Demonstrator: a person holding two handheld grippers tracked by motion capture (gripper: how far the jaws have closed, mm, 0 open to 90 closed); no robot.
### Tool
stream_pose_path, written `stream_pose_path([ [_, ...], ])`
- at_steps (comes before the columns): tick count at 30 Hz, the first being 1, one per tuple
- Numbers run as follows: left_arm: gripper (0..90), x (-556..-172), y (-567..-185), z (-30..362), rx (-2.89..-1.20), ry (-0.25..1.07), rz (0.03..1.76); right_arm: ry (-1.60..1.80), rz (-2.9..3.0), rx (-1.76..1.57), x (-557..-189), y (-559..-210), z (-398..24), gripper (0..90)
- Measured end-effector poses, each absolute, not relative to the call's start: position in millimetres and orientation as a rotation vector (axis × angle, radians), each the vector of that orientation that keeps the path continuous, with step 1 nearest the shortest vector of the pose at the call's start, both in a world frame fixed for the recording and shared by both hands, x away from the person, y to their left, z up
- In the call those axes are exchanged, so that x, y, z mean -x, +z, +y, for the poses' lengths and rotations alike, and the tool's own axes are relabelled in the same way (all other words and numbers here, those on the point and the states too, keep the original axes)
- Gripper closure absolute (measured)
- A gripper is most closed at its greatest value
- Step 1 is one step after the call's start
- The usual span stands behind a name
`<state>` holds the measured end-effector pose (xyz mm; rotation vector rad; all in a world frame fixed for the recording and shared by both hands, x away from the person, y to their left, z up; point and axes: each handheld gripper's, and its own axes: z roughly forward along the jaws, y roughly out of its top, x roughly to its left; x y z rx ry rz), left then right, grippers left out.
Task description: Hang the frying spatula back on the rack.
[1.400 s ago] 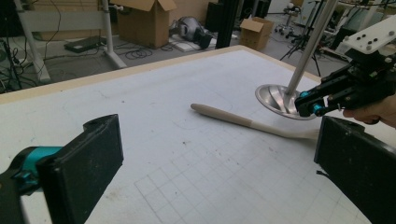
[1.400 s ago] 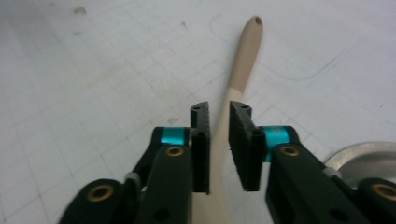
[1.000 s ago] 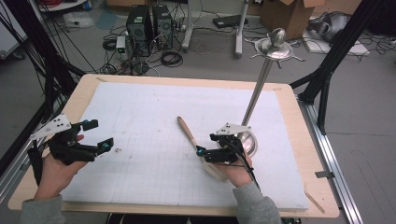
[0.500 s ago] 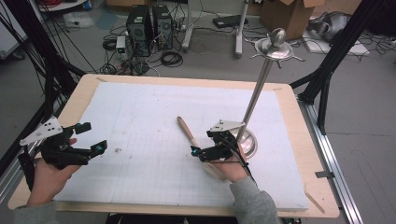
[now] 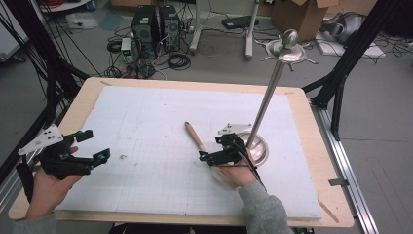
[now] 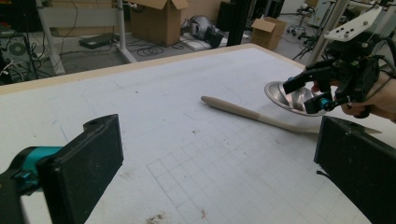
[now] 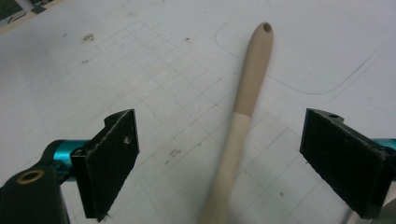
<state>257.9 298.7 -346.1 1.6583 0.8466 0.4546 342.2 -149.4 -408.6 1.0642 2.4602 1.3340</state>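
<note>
A wooden utensil (image 5: 194, 134) with a tan handle and a paler lower part lies on the white gridded board (image 5: 146, 122), right of its middle. My right gripper (image 5: 214, 148) is open and straddles the utensil's near end. In the right gripper view the handle (image 7: 247, 93) runs up between the two spread pads of the right gripper (image 7: 226, 144), touching neither. My left gripper (image 5: 95, 146) is open and holds nothing, low over the board's near-left part. From the left gripper (image 6: 215, 163) view, the utensil (image 6: 247, 112) and the right gripper (image 6: 310, 91) are farther off.
A tall metal stand (image 5: 269, 100) rises from a round base (image 5: 261, 150) just right of my right hand, with a flat disc and knob (image 5: 287, 46) on top. The wooden table rim (image 5: 321, 146) frames the board. Boxes, cables and computers crowd the floor beyond.
My right gripper has shifted a little to the left, over the utensil's near end. My left gripper has drifted slightly back toward the near-left edge. Both stay open.
</note>
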Motion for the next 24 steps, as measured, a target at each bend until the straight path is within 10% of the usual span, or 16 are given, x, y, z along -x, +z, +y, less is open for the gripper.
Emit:
stream_pose_path([
  [24, 1.8, -255, -349, 304, -1.653, 0.460, 0.866, 1.183, 2.538, -1.126, -363, -432, -133, 14.2],
])
